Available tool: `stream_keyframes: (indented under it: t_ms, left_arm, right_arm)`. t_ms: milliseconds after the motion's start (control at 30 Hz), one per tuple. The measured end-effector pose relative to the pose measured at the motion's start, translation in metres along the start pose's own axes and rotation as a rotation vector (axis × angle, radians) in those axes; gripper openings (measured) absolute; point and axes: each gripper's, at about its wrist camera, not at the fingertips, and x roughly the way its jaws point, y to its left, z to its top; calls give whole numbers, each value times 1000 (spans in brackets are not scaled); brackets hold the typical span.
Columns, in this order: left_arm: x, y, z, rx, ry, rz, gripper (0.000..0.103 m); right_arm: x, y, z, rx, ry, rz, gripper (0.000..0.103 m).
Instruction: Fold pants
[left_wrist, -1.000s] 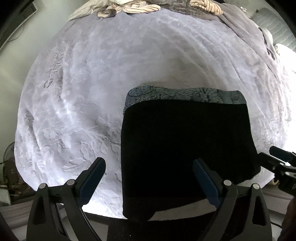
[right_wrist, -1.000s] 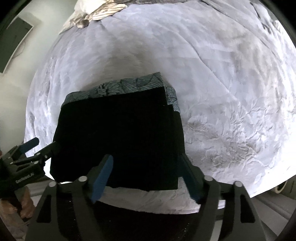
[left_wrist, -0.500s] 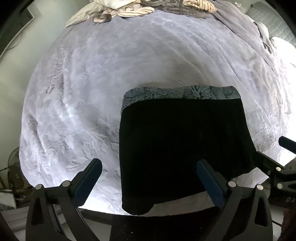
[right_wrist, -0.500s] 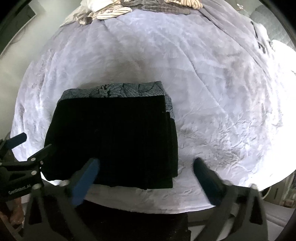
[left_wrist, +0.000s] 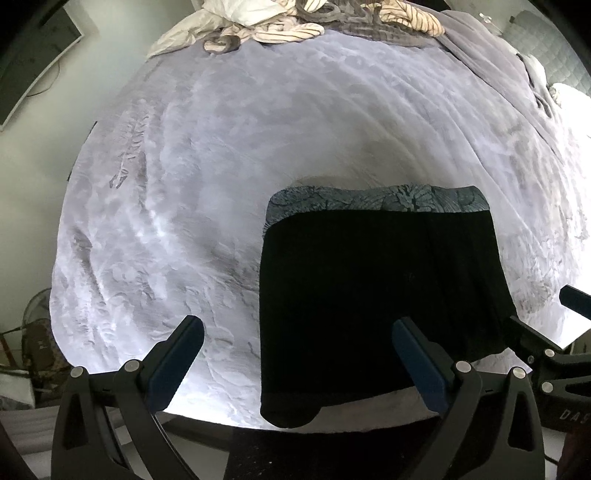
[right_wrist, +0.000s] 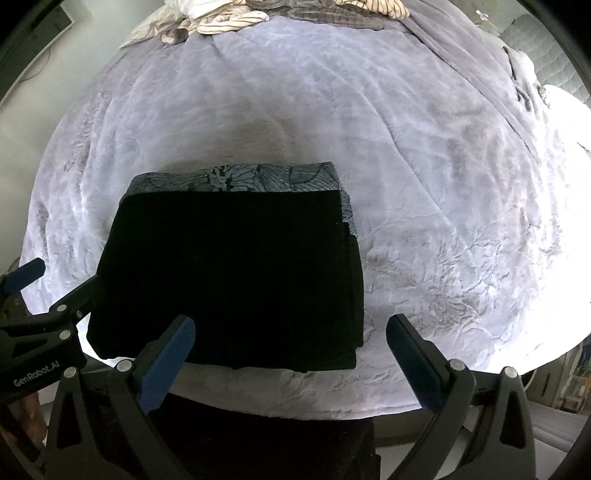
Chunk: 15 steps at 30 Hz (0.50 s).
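Pants (left_wrist: 380, 295), black and folded into a neat rectangle, lie on the bed (left_wrist: 229, 177) near its front edge. Left gripper (left_wrist: 297, 354) and right gripper (right_wrist: 290, 350) hover above the pants, jaws wide apart, holding nothing.

The left tool (right_wrist: 22, 291) body reads "GenRobot.AI" in white letters.

pants (left_wrist: 376, 295): black cloth, matt – grey leaf-printed band along the far edge
bedspread (left_wrist: 258, 155): pale lilac plush, embossed, soft sheen
gripper fingers (right_wrist: 166, 365): black matt plastic – blue pads, silvery metal screws
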Motion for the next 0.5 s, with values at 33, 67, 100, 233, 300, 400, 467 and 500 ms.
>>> stream_keyframes:
  t_ms: [33, 67, 100, 233, 300, 400, 467, 500]
  left_arm:
    - [0, 0, 0, -1, -1, -1, 102]
    - [-1, 1, 0, -3, -1, -2, 102]
    - [-1, 1, 0, -5, -2, -3, 102]
    - [-1, 2, 1, -5, 0, 1, 102]
    - [-2, 2, 1, -6, -1, 2, 102]
    - [-3, 2, 0, -8, -3, 3, 102]
    - [-3, 2, 0, -7, -2, 4, 102]
    - [-2, 2, 0, -6, -3, 4, 102]
  right_arm:
    - [0, 1, 0, -1, 0, -2, 103]
    - [0, 2, 0, -1, 1, -3, 103]
    - [0, 2, 0, -1, 1, -3, 103]
    - [-1, 4, 1, 0, 2, -9, 103]
    - [-1, 4, 1, 0, 3, -8, 103]
    - [-1, 5, 1, 0, 3, -10, 103]
    - [-1, 4, 1, -2, 2, -8, 103]
    - [-1, 5, 1, -3, 3, -9, 103]
